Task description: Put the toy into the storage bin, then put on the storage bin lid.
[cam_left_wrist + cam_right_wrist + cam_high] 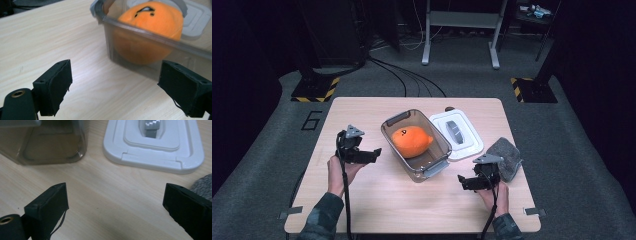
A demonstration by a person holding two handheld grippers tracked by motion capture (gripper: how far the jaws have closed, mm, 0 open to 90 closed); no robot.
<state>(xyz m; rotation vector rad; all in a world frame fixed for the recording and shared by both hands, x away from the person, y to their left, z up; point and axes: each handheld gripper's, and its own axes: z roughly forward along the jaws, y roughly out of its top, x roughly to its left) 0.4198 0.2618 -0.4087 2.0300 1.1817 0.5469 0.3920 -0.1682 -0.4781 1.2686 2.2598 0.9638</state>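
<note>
We hold left gripper [371, 152] low over light wooden table [362, 200], jaws wide, empty, aimed at clear plastic bin [439, 150] holding orange plush toy [412, 141]. Our right gripper [464, 181] hovers near bin's front corner, jaws wide, empty. White rectangular lid [469, 145] lies just beside bin.

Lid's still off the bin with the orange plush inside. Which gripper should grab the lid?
Right, probably. The right gripper sits open near the white lid, which lies flat on the table on the bin's right. The left gripper, also open, would have to cross over the bin and the orange plush.
</note>
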